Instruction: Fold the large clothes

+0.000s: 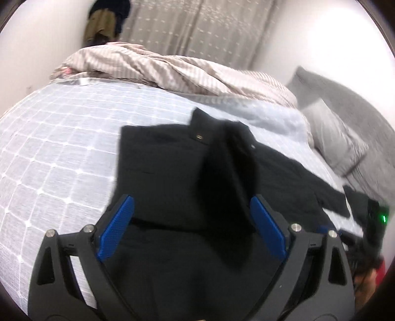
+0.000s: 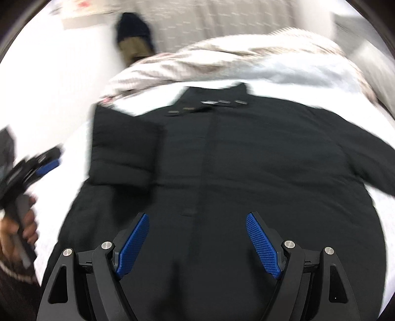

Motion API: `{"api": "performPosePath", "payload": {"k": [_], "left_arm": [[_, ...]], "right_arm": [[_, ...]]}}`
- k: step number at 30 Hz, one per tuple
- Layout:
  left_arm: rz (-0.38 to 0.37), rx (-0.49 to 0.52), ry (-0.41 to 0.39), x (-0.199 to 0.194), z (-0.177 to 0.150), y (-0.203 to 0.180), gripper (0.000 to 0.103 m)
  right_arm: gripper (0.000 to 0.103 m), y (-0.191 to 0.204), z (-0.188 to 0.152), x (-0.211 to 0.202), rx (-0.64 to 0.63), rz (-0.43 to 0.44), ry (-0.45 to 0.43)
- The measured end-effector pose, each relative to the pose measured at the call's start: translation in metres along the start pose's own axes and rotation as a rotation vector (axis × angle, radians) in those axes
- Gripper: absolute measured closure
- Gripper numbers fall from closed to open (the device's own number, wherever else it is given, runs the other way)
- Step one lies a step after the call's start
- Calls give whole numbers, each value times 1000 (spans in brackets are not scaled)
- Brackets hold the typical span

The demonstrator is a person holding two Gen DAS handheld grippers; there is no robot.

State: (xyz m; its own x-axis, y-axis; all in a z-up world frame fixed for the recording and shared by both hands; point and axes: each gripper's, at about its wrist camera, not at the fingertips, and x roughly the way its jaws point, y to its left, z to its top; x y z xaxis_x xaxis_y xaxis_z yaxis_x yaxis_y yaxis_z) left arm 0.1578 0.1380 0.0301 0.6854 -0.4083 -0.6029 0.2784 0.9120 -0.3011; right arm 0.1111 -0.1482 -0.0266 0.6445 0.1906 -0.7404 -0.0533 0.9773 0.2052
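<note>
A large black jacket lies spread on the bed, collar and metal snaps at the far end. My left gripper hangs over it, jaws wide apart. A loose black sleeve, blurred, stands up between the pads close to the right pad, and neither pad presses on it. In the right wrist view my right gripper is open above the jacket's lower front, with nothing between its fingers. One sleeve lies folded across the chest at the left. A hand holds the left gripper off the jacket's left side.
The bed has a pale checked sheet. A striped duvet is bunched along the far side. Grey pillows lie at the right. A curtain and white walls close the back. Dark clothes hang in the corner.
</note>
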Motion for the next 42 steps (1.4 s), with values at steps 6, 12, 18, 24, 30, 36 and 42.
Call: {"api": "performPosePath", "payload": {"k": [6,12,18,24,30,36,42], "left_arm": [[-40,-68,9,20,-6,22,8],[-44,-40,34,33,-12,22,27],[-51,-50,41,40,-11,27,42],[-44,-72,39,50,-9,35,45],[-74,-120,-1,54,-11,41,54],[-7,-48,73,73,-18,30,55],[55,-2,186,98,-30,22,55]], "right_arm": [[21,103,15,59,-235,25,62],[23,70,65,75,-135,-134,-42],[21,-40,63,41,210,99,-71],[21,-71,64,69,299,48,5],[81,-48,77,127,164,21,127],[91,-26,118,92,21,-59,-88],[85,-49,98,148,-33,-282,109]]}}
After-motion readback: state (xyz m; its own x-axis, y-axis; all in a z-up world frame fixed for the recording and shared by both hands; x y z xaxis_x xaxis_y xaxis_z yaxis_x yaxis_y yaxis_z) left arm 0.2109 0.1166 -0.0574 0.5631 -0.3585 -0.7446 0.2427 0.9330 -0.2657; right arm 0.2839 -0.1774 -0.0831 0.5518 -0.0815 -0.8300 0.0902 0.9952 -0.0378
